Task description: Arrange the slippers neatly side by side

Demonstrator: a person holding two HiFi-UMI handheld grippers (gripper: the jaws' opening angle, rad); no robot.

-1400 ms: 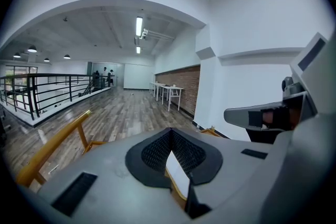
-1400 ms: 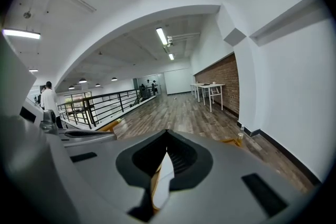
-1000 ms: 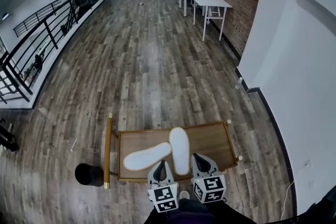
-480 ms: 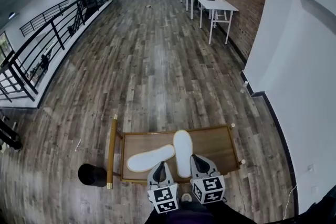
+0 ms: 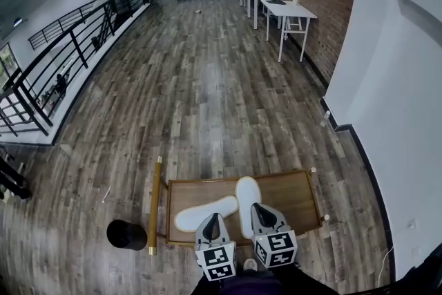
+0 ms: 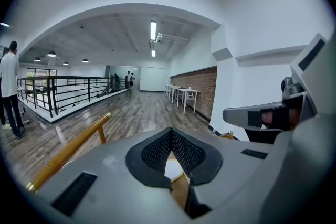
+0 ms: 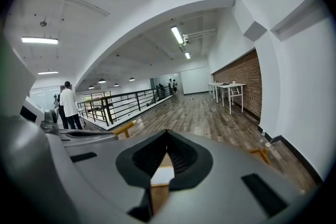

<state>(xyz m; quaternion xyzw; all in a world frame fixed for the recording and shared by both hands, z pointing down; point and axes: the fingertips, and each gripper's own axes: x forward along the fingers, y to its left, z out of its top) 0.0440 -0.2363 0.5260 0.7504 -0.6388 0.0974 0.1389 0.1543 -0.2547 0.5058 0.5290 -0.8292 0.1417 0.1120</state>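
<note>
Wood-plank flooring [image 5: 207, 79] runs down a long hall, with a black railing [image 5: 62, 65] on the left and white desks [image 5: 286, 10] along a brick wall on the right. Close to me sits a low wooden table [image 5: 293, 191] with a gold bar [image 5: 155, 204] along its left end, and a round black tub [image 5: 126, 234] stands on the floor just beside that bar.

The 2 white slippers lie on the table. The right slipper [image 5: 247, 200] points straight away from me. The left slipper [image 5: 204, 213] lies at a slant, its far end just beside the other's side, and I cannot tell if they touch.

My left gripper [image 5: 211, 220] is at the near edge of the slanted slipper, tongs closed together on nothing. My right gripper [image 5: 261, 209] is at the near end of the straight slipper, tongs likewise together and empty.
</note>
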